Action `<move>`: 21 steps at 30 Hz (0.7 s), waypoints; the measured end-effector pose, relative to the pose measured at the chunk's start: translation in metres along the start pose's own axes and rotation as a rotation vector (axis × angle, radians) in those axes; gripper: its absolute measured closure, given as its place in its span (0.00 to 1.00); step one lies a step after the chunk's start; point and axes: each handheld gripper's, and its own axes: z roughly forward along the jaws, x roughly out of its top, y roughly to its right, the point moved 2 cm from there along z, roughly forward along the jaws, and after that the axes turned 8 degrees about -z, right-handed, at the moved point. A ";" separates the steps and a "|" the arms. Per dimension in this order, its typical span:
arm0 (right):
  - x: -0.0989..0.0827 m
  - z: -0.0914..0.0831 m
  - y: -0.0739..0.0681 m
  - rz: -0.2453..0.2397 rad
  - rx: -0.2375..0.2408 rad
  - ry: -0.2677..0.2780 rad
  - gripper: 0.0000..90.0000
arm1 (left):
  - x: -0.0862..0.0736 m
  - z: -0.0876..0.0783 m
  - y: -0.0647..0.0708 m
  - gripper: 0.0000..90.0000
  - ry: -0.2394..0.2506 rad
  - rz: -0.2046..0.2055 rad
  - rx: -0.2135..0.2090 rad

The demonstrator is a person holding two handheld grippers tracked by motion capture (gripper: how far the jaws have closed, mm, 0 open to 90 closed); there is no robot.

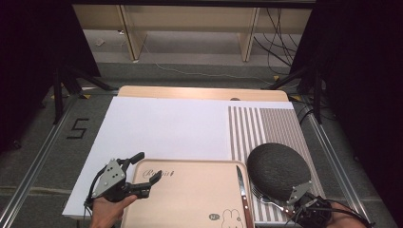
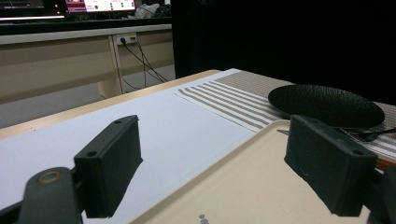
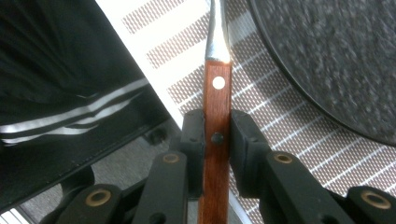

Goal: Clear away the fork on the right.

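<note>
While my left gripper (image 1: 142, 172) is hovering with jaws wide over the beige tray's (image 1: 190, 199) corner, my right gripper (image 3: 217, 135) is clamping a wooden-handled fork (image 3: 217, 93) beside the dark plate (image 1: 278, 170).

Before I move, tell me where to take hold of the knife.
Grip the knife by its wooden handle at the near end, from above, jaws across its width. It lies flat along the tray's right rim, blade pointing away, so the handle is the blunt part nearest you.
</note>
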 end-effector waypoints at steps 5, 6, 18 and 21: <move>0.002 -0.003 -0.001 -0.007 0.012 0.031 0.86 | 0.000 0.000 0.000 0.19 0.000 0.001 0.000; 0.004 -0.004 -0.001 -0.007 0.015 0.058 0.86 | 0.000 0.000 0.000 0.19 0.001 0.003 0.000; 0.025 -0.014 0.002 0.074 0.099 0.292 0.86 | 0.000 0.000 0.000 0.19 0.001 0.002 0.000; 0.031 -0.014 0.004 0.078 0.120 0.327 0.86 | 0.000 0.000 0.000 0.19 -0.001 0.003 0.000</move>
